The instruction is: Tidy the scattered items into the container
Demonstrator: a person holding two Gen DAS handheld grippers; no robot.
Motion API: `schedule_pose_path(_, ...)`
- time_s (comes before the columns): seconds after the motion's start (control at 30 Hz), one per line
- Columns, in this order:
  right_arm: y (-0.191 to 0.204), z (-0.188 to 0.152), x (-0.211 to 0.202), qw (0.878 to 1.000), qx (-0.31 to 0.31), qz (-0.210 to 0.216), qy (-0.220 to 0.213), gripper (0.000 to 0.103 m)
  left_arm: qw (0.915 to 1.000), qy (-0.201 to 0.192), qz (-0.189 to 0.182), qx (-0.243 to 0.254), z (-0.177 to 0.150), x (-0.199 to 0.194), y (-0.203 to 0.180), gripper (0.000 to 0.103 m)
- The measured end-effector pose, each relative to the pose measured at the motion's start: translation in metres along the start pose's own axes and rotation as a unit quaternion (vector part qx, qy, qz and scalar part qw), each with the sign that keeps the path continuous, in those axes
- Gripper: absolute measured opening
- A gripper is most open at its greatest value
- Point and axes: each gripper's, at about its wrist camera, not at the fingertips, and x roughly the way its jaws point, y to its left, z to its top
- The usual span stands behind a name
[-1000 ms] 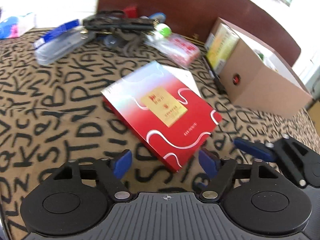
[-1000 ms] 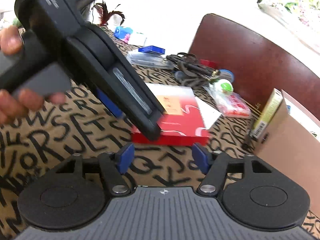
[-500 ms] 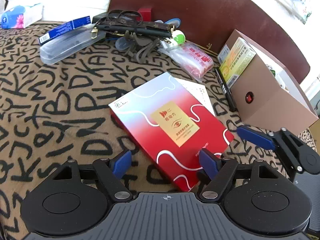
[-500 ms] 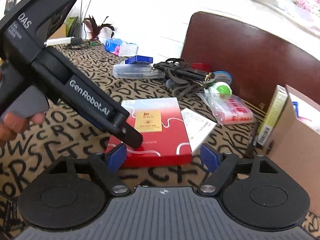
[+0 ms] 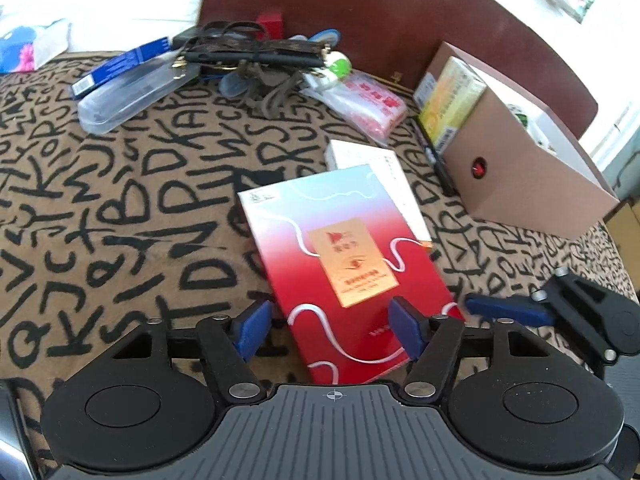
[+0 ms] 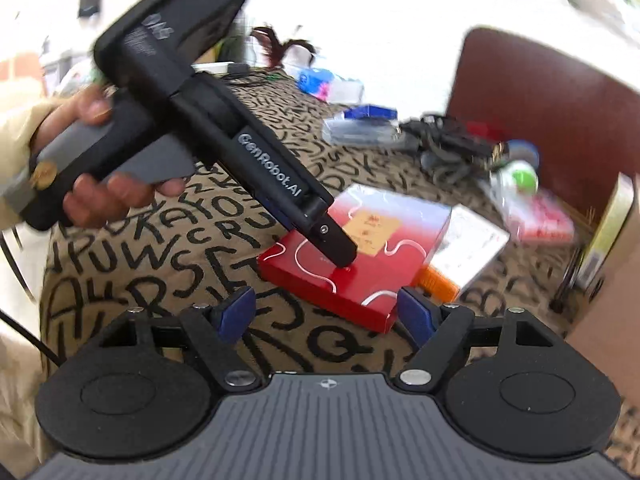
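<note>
A flat red and white box (image 5: 348, 264) lies on the lettered cloth, partly over a white booklet (image 5: 380, 168). Its near end sits between the blue pads of my left gripper (image 5: 332, 326), whose jaws are closing but do not visibly press on it. In the right wrist view that left gripper (image 6: 340, 256) hovers over the box top. My right gripper (image 6: 326, 314) stands open just short of the red box's (image 6: 360, 256) near corner, and one of its blue fingers (image 5: 504, 308) shows at the right. The cardboard container (image 5: 520, 176) stands at the right.
A yellow carton (image 5: 452, 100) leans on the container, with a black pen (image 5: 436, 156) beside it. Behind lie a pink plastic packet (image 5: 368, 100), tangled black straps (image 5: 256, 56), a clear case (image 5: 132, 96) and a blue box (image 5: 124, 64). A brown chair back (image 5: 400, 12) rises behind the table.
The red box has turned on the cloth and uncovered more of the white booklet. The left jaws have narrowed a little around its near end. The right wrist view has swung.
</note>
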Motion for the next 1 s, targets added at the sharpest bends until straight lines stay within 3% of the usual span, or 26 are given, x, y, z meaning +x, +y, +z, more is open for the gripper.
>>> schedule_pose_path(0.1,-0.001,0.003,0.009,0.999,-0.018,-0.03,0.005,0.084,0.9998,-0.001,0.002,-0.02,0.007,0.006,0.005,0.083)
schedule_pose_path(0.33,-0.002,0.0,0.03,0.999,-0.022,-0.022,0.012,0.083,1.0,-0.001,-0.001,-0.003,0.014,0.019,0.0,0.09)
schedule_pose_path(0.4,0.001,0.0,0.032,0.999,-0.021,-0.025,0.013,0.083,0.9999,0.004,-0.009,-0.007,0.014,0.02,0.0,0.081)
schedule_pose_path(0.5,0.002,0.0,0.026,1.0,-0.02,-0.012,0.02,0.08,1.0,-0.001,-0.002,0.005,0.012,0.015,-0.001,0.077)
schedule_pose_path(0.67,0.0,-0.003,0.03,0.999,-0.027,-0.019,0.025,0.08,0.9998,0.006,-0.015,-0.011,0.011,0.018,0.006,0.086)
schedule_pose_path(1.0,0.001,-0.001,0.028,0.999,0.022,-0.017,0.021,0.077,0.9999,-0.007,0.007,0.011,0.009,0.006,-0.006,0.071)
